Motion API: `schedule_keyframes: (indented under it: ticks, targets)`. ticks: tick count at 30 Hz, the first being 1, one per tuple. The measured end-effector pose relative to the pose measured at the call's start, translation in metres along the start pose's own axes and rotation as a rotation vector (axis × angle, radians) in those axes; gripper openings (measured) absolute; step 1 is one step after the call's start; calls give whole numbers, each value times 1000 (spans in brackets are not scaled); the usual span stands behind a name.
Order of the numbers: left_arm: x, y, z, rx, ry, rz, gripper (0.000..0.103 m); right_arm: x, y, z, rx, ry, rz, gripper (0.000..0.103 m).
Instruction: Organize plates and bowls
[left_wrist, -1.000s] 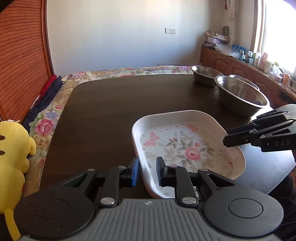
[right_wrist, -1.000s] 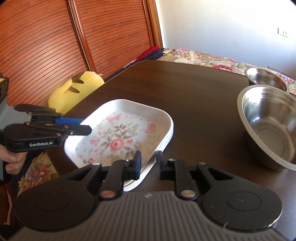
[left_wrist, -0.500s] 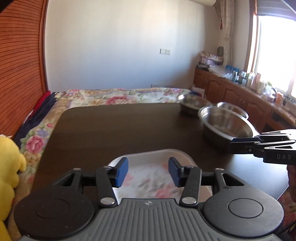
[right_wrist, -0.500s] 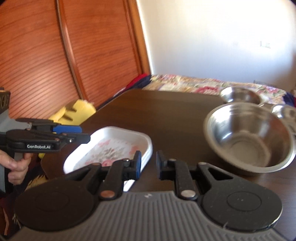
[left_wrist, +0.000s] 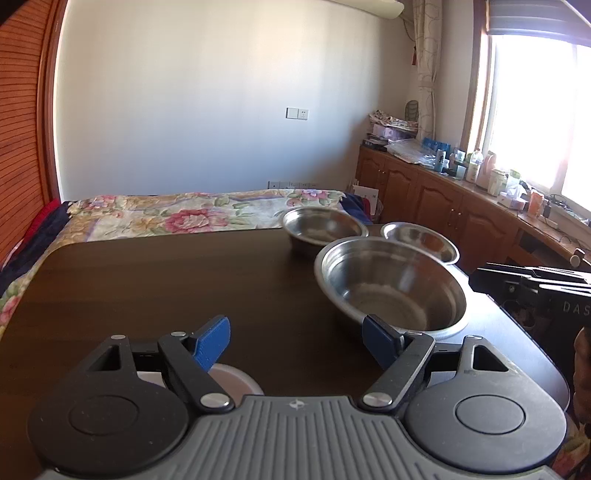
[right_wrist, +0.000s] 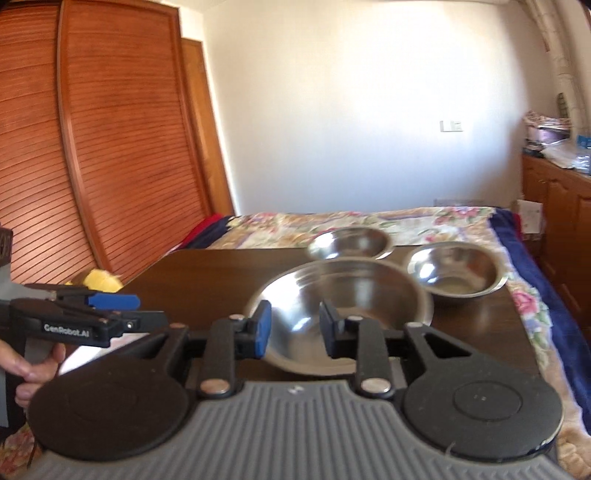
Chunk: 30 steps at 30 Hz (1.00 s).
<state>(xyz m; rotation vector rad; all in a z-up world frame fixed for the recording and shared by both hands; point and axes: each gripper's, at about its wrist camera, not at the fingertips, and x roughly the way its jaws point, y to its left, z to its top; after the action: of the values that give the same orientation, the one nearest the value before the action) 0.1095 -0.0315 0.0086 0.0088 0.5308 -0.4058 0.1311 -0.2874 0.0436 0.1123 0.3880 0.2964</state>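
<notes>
Both tongs carry nothing at this moment. Through the left wrist camera, my left gripper (left_wrist: 295, 341) has its blue-padded fingers spread wide over the dark wooden table (left_wrist: 155, 291); the white rectangular plate (left_wrist: 231, 380) shows only as a corner low down, behind the left finger, while the large stainless steel bowl (left_wrist: 391, 288) sits just ahead of the right finger, with a medium steel bowl (left_wrist: 325, 227) and a shallow steel bowl (left_wrist: 419, 242) beyond it. Through the right wrist camera, my right gripper (right_wrist: 295, 326) is released too, jaws only partly apart, aimed at the large bowl's near rim. I judge that the plate is set down and that the bowls are now the step in hand. Next I need one rim squarely between the fingers before clenching; thin steel may slip.
</notes>
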Motion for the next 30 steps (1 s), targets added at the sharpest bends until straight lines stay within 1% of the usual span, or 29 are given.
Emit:
schedule_keyframes:
  ticks: [1, 2, 4, 6, 10, 17, 24, 27, 30]
  targets:
    - [4, -3, 2, 1, -3, -1, 82, 0, -7, -1, 3, -10, -12, 36]
    - [8, -7, 4, 3, -4, -2, 82, 0, -12, -2, 2, -20, -23, 46]
    - [15, -12, 8, 8, -8, -3, 82, 2, -20, -5, -10, -43, -48, 56]
    - [21, -18, 10, 14, -11, -6, 82, 6, -28, -8, -13, -58, -68, 56]
    - [35, -23, 15, 19, 1, -7, 81, 18, -44, -13, 0, -62, -80, 56]
    - [49, -27, 16, 10, 24, 4, 80, 34, -63, -17, 11, -56, -70, 57]
    - [59, -31, 15, 4, 48, -1, 65, 42, -67, -20, -14, -44, -70, 57]
    - [63, -33, 14, 7, 62, -4, 60, 43, -68, -21, -15, -40, -64, 57]
    - [69, -34, 13, 9, 71, 5, 57, 42, -68, -20, -10, -43, -51, 57]
